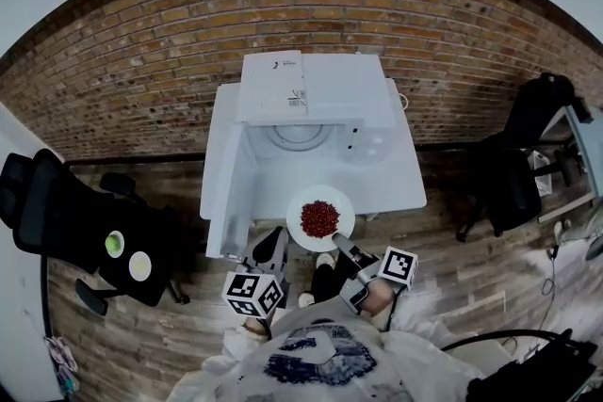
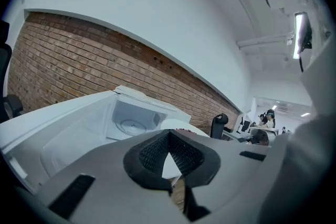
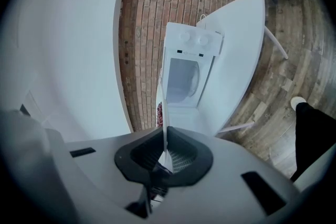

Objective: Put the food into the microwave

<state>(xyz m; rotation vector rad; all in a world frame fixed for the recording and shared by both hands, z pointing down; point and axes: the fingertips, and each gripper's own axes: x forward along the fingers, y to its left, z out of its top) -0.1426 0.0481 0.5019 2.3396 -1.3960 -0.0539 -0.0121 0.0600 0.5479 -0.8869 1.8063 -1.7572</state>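
Your right gripper (image 1: 336, 242) is clamped on the near rim of the white plate (image 1: 341, 201), which sits over the table's (image 1: 400, 174) near edge with red food (image 1: 319, 217) heaped in its middle. Your left gripper (image 1: 273, 246), just beside the plate, has its jaws together on nothing. Beyond, the microwave (image 1: 311, 99) stands open at the far edge, its door (image 1: 231, 193) swung left.

White: microwave (image 1: 311, 94), table (image 1: 400, 165), plate (image 1: 298, 202). Dark red: food (image 1: 319, 217) on the plate. Red-brown brick courses with pale mortar: wall (image 1: 141, 52). Grey-brown planks: floor (image 1: 452, 268). Black: office chair (image 1: 47, 212). Black-and-white square markers, grey bodies: left gripper (image 1: 271, 245), right gripper (image 1: 336, 241).
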